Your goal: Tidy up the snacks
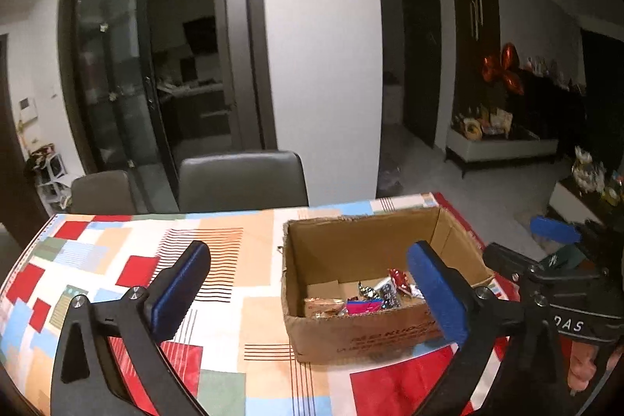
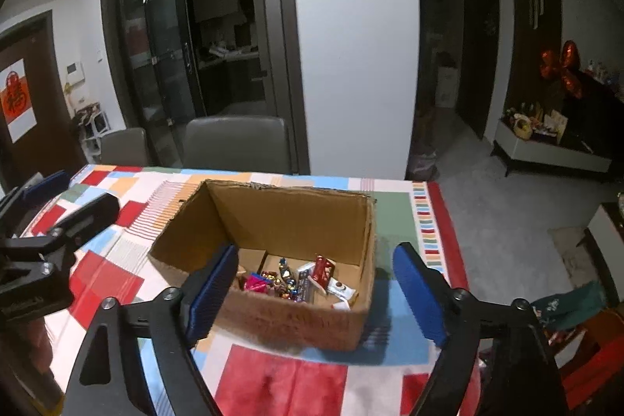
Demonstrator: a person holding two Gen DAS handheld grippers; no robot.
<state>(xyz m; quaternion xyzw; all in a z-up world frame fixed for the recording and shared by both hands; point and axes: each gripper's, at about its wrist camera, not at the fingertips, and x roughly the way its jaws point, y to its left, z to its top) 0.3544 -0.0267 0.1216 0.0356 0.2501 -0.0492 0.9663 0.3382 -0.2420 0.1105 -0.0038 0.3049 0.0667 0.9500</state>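
Note:
An open cardboard box stands on a table with a colourful patchwork cloth. Several wrapped snacks lie on its floor. The box and the snacks also show in the right wrist view. My left gripper is open and empty, above the table just left of the box. My right gripper is open and empty, in front of the box and straddling its near wall. Each gripper shows at the edge of the other's view, the right one and the left one.
Two grey chairs stand behind the table's far edge. A white pillar and glass sliding doors are beyond. The table's right edge drops to a grey floor, with low cabinets at the right.

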